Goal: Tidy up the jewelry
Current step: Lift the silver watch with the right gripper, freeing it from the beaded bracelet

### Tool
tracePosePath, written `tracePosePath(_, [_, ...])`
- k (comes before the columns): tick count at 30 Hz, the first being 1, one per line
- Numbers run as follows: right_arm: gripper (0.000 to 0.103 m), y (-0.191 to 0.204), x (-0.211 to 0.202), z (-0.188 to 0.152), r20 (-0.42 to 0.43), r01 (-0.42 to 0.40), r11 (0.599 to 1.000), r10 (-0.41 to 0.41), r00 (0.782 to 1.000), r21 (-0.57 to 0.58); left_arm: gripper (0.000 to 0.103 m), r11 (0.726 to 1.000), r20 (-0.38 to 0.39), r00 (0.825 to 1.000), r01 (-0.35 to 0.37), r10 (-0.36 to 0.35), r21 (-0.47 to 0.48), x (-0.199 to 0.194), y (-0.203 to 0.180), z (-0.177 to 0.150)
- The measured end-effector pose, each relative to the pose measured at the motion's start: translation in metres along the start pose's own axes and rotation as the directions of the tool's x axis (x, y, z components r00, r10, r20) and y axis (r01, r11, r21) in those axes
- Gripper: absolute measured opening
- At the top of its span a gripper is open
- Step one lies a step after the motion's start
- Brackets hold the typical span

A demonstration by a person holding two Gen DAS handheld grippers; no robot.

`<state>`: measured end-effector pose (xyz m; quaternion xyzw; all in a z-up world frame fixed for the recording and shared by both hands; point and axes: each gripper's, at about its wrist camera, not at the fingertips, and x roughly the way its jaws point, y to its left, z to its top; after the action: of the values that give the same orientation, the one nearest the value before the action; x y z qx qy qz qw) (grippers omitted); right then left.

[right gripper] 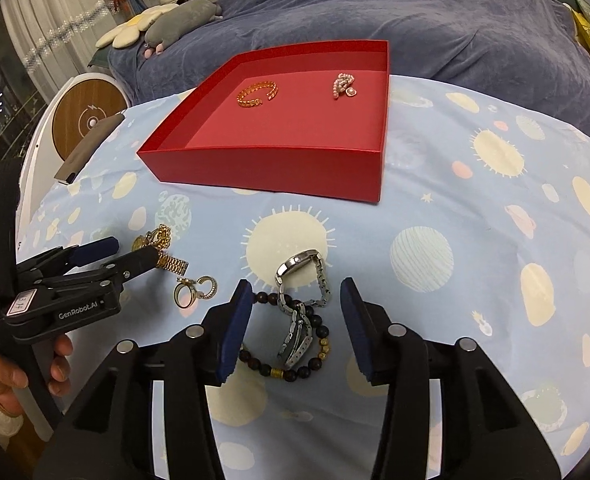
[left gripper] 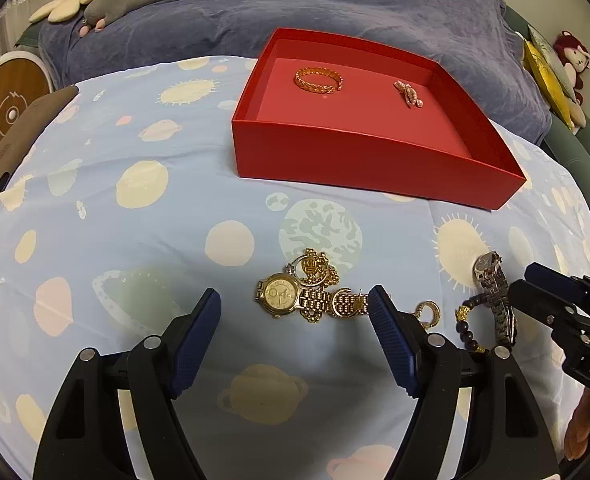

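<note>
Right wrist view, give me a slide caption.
Open right gripper above a silver watch and beaded bracelet; red box beyond.

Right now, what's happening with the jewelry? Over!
Both grippers open: left gripper over gold watch, right gripper over silver watch. Red box holds two pieces. Nothing blocking.

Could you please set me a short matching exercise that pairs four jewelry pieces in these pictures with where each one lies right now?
Things:
1. gold bangle
2. pearl piece
3. gold watch
4. silver watch

Places:
A. on the cloth, across a dark bead bracelet
B. in the red box, toward its left side
C. on the cloth, in a heap of gold chains
D. in the red box, toward its right side

Pairs: 1-B, 2-D, 3-C, 4-A
</note>
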<state>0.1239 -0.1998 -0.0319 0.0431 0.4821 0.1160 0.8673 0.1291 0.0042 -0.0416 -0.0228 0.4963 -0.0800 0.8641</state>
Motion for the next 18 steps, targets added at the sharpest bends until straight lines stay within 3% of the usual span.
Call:
tracePosePath(6, [0.042, -0.002, 0.025, 0.002, -0.037, -0.009, 1.0, 0.009, 0.999, 0.026, 0.072, 1.0, -0.012, 1.0, 0.015, -0.015, 0.011, 0.003, -0.001, -0.003])
tracePosePath(12, [0.01, -0.005, 0.025, 0.002, -0.023, -0.012, 1.0, 0.012, 1.0, 0.028, 0.072, 0.999, -0.017, 1.0, 0.014, -0.013, 0.036, 0.003, -0.002, -0.007])
tracePosePath(18, [0.008, -0.005, 0.017, 0.001, -0.001, -0.027, 0.999, 0.027, 1.0, 0.035, 0.072, 0.999, -0.014, 1.0, -0.006, 0.006, 0.038, 0.003, 0.004, -0.011])
